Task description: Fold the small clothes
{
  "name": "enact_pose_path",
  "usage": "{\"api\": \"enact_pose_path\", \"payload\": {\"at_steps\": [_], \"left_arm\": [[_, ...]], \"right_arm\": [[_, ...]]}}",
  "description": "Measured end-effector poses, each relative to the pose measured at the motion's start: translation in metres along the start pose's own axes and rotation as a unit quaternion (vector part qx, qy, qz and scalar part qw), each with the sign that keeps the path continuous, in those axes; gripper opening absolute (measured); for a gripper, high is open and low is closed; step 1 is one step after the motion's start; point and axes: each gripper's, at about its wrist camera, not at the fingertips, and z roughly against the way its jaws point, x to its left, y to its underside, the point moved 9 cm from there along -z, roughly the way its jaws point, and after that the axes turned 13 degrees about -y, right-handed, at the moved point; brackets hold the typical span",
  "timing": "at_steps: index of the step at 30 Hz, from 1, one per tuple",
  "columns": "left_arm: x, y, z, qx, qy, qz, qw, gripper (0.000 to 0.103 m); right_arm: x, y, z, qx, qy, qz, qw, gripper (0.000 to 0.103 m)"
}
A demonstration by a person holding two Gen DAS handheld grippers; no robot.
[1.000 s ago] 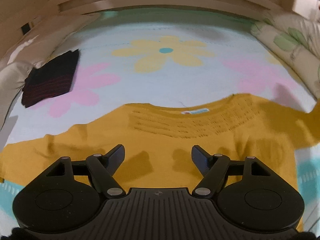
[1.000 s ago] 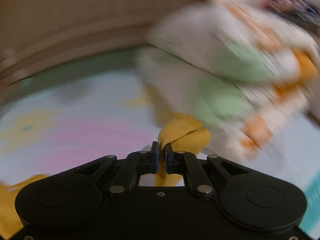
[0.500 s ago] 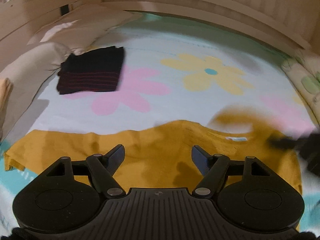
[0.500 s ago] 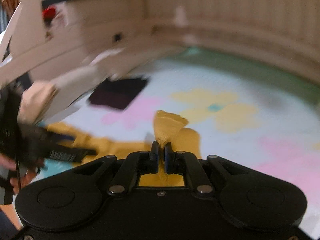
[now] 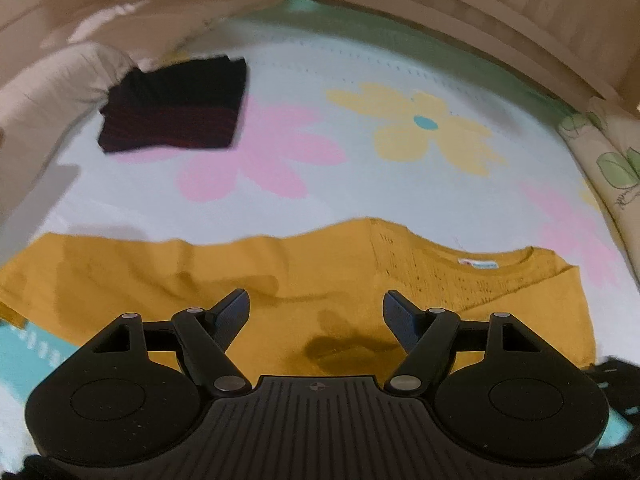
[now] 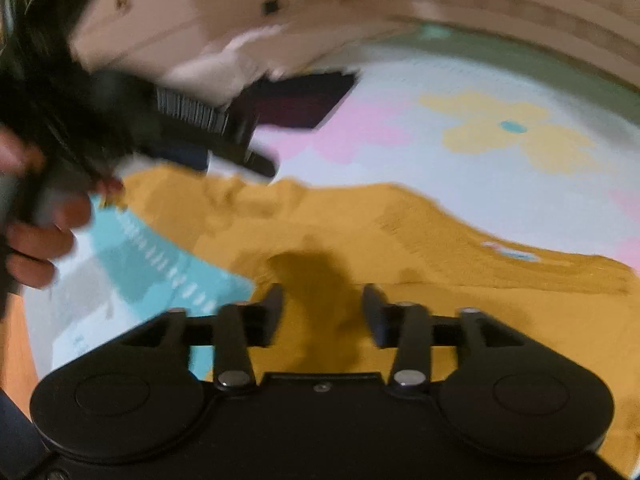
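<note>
With its jaws just parted and nothing between them, the right gripper (image 6: pixel 322 312) hovers over the mustard-yellow top (image 5: pixel 280 280) spread on the flowered bedsheet (image 5: pixel 360 184); the left gripper (image 5: pixel 316 316) hangs wide apart above it; folded dark garment (image 5: pixel 176 110) beyond.

Warm, dim indoor light throws a soft dark shadow onto the mustard shirt (image 5: pixel 312 280) just ahead of each hand-held gripper, the right wrist view smeared by motion blur, both views bowed at their fisheye edges.
</note>
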Motion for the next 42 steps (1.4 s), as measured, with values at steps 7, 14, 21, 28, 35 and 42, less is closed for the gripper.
{"api": "enact_pose_path", "payload": {"at_steps": [7, 14, 21, 28, 35, 42], "left_arm": [[-0.021, 0.025, -0.028, 0.062, 0.041, -0.006, 0.9972, 0.073], [-0.036, 0.052, -0.038, 0.081, -0.010, -0.089, 0.9927, 0.072], [0.001, 0.051, -0.033, 0.086, -0.037, -0.044, 0.9947, 0.072], [0.044, 0.029, -0.025, 0.079, -0.032, 0.031, 0.9959, 0.072], [0.047, 0.028, -0.031, 0.093, 0.005, 0.035, 0.9951, 0.072], [0.029, 0.034, -0.034, 0.106, 0.041, 0.045, 0.9924, 0.072]], "right_arm": [[-0.058, 0.026, 0.082, -0.034, 0.081, -0.077, 0.993, 0.058], [-0.094, 0.050, 0.110, -0.059, 0.092, -0.139, 0.984, 0.058], [-0.068, 0.034, 0.077, -0.052, 0.012, -0.118, 0.992, 0.059], [-0.011, 0.023, -0.011, -0.005, -0.040, -0.048, 0.998, 0.059], [0.022, 0.023, -0.070, 0.018, -0.079, -0.012, 0.997, 0.059], [0.086, 0.048, -0.040, 0.050, -0.163, 0.088, 0.981, 0.059]]}}
